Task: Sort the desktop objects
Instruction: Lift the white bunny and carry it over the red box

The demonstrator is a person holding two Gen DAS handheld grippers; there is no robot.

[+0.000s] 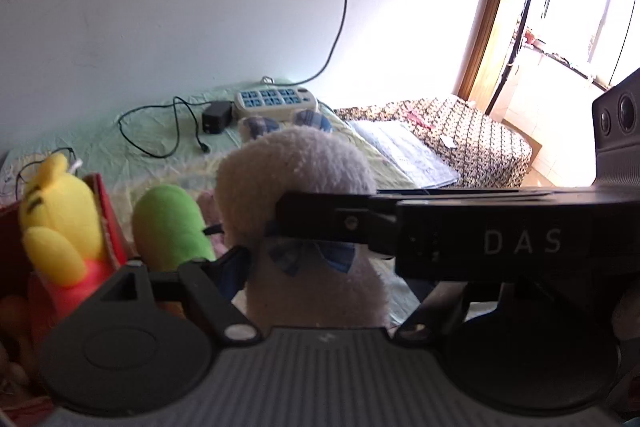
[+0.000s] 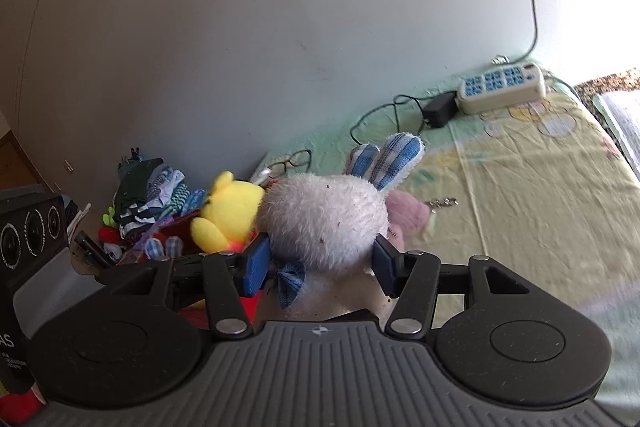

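A white plush rabbit (image 2: 324, 223) with blue checked ears and a blue bow is held between the blue pads of my right gripper (image 2: 320, 263), which is shut on it at the neck. The rabbit also fills the middle of the left wrist view (image 1: 296, 179). My left gripper (image 1: 256, 251) is close behind the rabbit; the right gripper's body crosses in front of it, so its right finger is hidden and its state is unclear. A yellow plush bear (image 2: 228, 211) sits in a red box (image 1: 108, 215) at the left. A green plush (image 1: 168, 223) lies beside the box.
A white power strip (image 2: 502, 87) and a black adapter (image 2: 440, 109) with cables lie on the green-yellow sheet by the wall. Glasses (image 2: 292, 161) and a pink plush (image 2: 408, 213) lie behind the rabbit. Folded cloths (image 2: 152, 195) pile up at the left. A patterned bed (image 1: 460, 135) stands to the right.
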